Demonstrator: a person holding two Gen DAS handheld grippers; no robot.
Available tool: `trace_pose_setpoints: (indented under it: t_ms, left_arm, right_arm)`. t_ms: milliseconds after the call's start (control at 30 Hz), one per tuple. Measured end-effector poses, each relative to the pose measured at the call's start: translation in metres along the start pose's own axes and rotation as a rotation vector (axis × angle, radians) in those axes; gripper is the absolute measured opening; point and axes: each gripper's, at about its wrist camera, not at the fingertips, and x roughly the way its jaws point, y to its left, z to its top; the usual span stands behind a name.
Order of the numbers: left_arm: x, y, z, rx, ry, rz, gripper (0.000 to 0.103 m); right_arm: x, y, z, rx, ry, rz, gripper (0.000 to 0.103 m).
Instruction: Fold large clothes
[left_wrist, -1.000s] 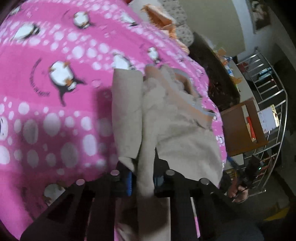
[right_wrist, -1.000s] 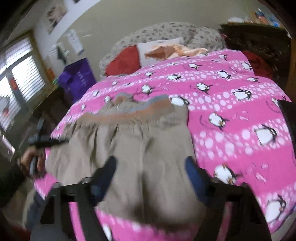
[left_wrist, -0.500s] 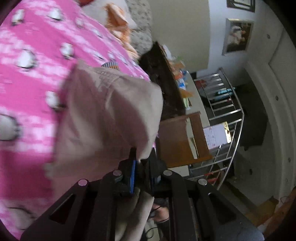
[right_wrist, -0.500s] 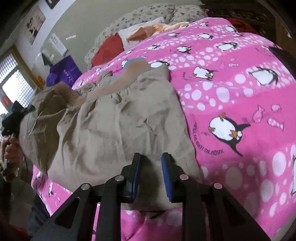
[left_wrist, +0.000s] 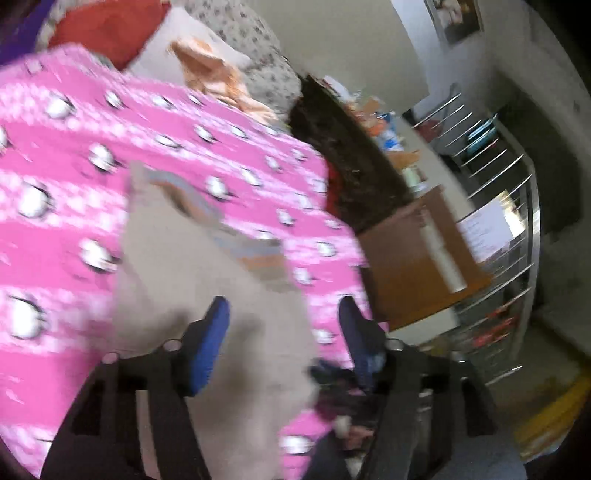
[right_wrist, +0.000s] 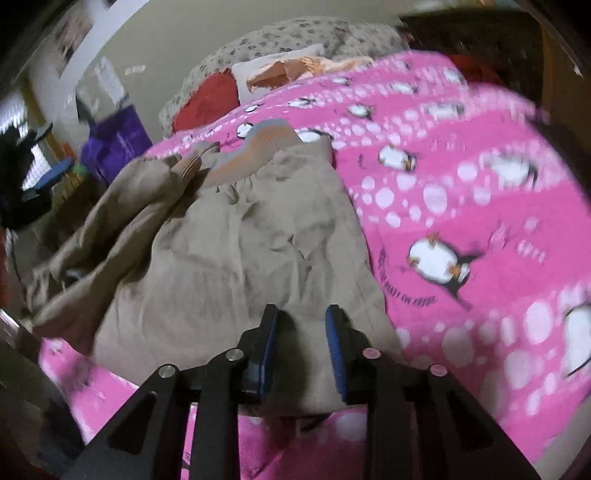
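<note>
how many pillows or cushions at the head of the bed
2 clear ones: a red cushion on the left and a white pillow right of it, under an orange cloth. More may be hidden.

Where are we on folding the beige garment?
One side of the beige garment already lies folded over the middle on the pink blanket. The left gripper is open, holding nothing; the right gripper is partly closed around the near hem. Further folds and smoothing remain.

Your khaki-beige trousers, with their grey-and-orange striped waistband, lie on a hot-pink blanket patterned with white dots and black-and-white penguins. Beyond the blanket you see a red pillow beside a white one.
</note>
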Motion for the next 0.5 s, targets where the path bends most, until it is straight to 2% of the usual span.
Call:
trace_pose_setpoints:
  t_ms: [100,200,300,367,400,433,467,500]
  left_arm:
    - [0.015,-0.001,-0.01,0.061,0.089,0.058,0.069]
    - [0.041,-0.027,-0.027,0.203,0.18,0.181,0.071]
    - [0.073,-0.057,-0.041,0.369,0.23,0.334,0.073]
    - [0.096,-0.066,-0.052,0.449,0.266,0.509,0.077]
    - [0.106,-0.066,-0.056,0.48,0.301,0.565,0.079]
    - [0.123,-0.068,-0.067,0.551,0.358,0.664,0.079]
    - [0.131,-0.068,-0.075,0.6,0.379,0.731,0.079]
    - [0.135,-0.068,-0.08,0.625,0.386,0.76,0.08]
  right_arm:
    - [0.002,0.004,0.0,-0.023,0.002,-0.03,0.044]
    - [0.005,-0.006,-0.002,0.043,0.0,0.004,0.046]
    - [0.003,-0.006,-0.003,0.058,-0.003,-0.002,0.046]
    - [0.002,-0.002,-0.003,0.045,-0.007,-0.019,0.046]
    - [0.002,-0.002,-0.004,0.045,-0.011,-0.02,0.047]
    - [0.002,-0.002,-0.004,0.048,-0.014,-0.02,0.047]
    - [0.003,-0.002,-0.004,0.053,-0.017,-0.018,0.047]
    - [0.003,-0.003,-0.005,0.06,-0.019,-0.016,0.047]
